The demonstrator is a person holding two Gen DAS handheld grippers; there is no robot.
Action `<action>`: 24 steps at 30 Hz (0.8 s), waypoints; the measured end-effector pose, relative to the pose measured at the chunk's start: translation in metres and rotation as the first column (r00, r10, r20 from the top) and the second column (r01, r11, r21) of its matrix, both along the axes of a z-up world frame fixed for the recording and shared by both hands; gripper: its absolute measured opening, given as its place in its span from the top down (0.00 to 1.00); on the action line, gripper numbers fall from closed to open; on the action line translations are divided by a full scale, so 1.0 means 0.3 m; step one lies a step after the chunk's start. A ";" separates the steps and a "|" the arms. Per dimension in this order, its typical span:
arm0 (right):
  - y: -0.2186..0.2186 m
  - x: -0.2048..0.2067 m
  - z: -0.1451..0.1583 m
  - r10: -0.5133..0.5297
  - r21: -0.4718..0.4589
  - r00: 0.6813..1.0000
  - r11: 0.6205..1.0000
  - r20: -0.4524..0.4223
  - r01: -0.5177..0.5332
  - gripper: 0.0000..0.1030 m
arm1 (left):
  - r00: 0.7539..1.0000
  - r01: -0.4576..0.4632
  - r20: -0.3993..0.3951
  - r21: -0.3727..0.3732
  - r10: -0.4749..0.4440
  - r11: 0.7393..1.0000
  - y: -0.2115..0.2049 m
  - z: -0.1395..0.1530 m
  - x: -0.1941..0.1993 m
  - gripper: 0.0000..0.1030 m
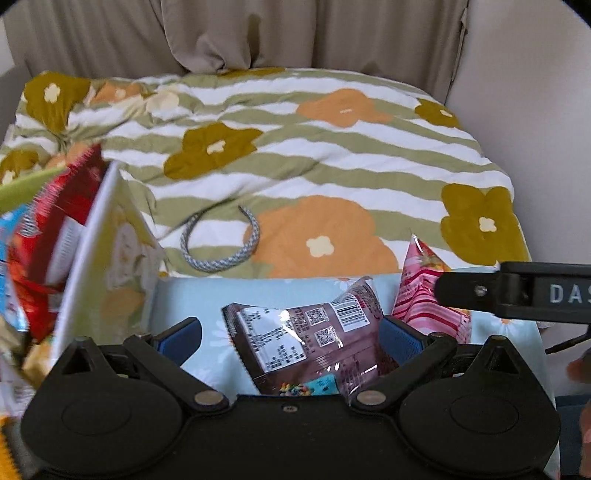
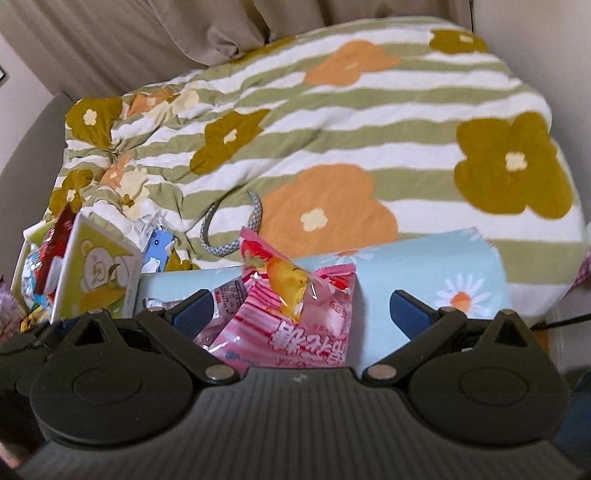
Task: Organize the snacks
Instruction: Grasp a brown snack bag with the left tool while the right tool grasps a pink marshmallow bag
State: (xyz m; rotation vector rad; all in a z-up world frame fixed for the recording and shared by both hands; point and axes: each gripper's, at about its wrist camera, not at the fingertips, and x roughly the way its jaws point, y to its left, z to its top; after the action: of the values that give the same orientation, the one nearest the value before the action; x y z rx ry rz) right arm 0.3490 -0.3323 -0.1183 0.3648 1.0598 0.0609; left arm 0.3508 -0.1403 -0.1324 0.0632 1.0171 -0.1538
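A brown snack bag [image 1: 314, 332] with a white label lies on a light blue daisy cloth [image 1: 199, 295], between the wide-open fingers of my left gripper [image 1: 290, 334]. A pink striped snack bag [image 1: 424, 291] lies to its right; my right gripper's arm [image 1: 517, 291] reaches over it. In the right wrist view the pink bag [image 2: 295, 314] lies between the open fingers of my right gripper [image 2: 301, 314], nearer the left finger, with the brown bag's edge [image 2: 225, 295] behind. A yellow-green box [image 1: 107, 258] at left holds red and blue snack packs [image 1: 48, 236]. The box also shows in the right wrist view [image 2: 96, 273].
A green-and-white striped quilt [image 1: 332, 155] with orange and olive flowers covers the bed behind. A grey braided headband [image 1: 221, 254] lies on it, also seen in the right wrist view [image 2: 229, 236]. Beige curtains [image 1: 258, 33] hang at the back. Loose wrappers lie at far left.
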 end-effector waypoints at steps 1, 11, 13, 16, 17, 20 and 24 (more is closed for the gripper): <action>0.004 0.013 -0.014 -0.002 0.001 1.000 1.000 -0.007 0.002 0.00 | 1.000 -0.003 -0.006 -0.002 0.003 1.000 -0.003 -0.009 0.007 0.00; -0.012 0.060 -0.138 -0.041 0.037 0.996 0.998 -0.082 0.045 0.00 | 0.997 -0.029 -0.076 -0.090 0.022 0.996 -0.014 -0.095 0.042 0.00; -0.015 0.061 -0.156 -0.043 0.048 0.994 0.998 -0.096 0.048 0.00 | 0.996 -0.031 -0.090 -0.100 0.022 0.994 -0.013 -0.102 0.044 0.00; -0.024 0.058 -0.174 -0.047 0.066 0.993 0.996 -0.112 0.054 0.00 | 0.996 -0.024 -0.090 -0.118 0.013 0.993 -0.014 -0.108 0.042 0.00; -0.027 0.056 -0.179 -0.047 0.072 0.992 0.996 -0.116 0.056 0.00 | 0.996 -0.016 -0.090 -0.122 0.005 0.992 -0.016 -0.112 0.042 0.03; -0.034 0.050 -0.190 -0.049 0.075 0.991 0.995 -0.123 0.058 0.00 | 0.995 0.000 -0.100 -0.151 -0.015 0.989 -0.018 -0.125 0.044 0.19; -0.052 0.041 -0.198 -0.041 0.079 0.991 0.996 -0.128 0.051 0.00 | 0.994 0.007 -0.106 -0.182 -0.027 0.983 -0.014 -0.124 0.035 0.25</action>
State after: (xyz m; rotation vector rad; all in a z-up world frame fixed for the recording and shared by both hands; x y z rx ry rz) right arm 0.3612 -0.3477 -0.1779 0.4723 1.1754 0.0404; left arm 0.3612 -0.1444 -0.1694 -0.1033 1.1067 -0.2671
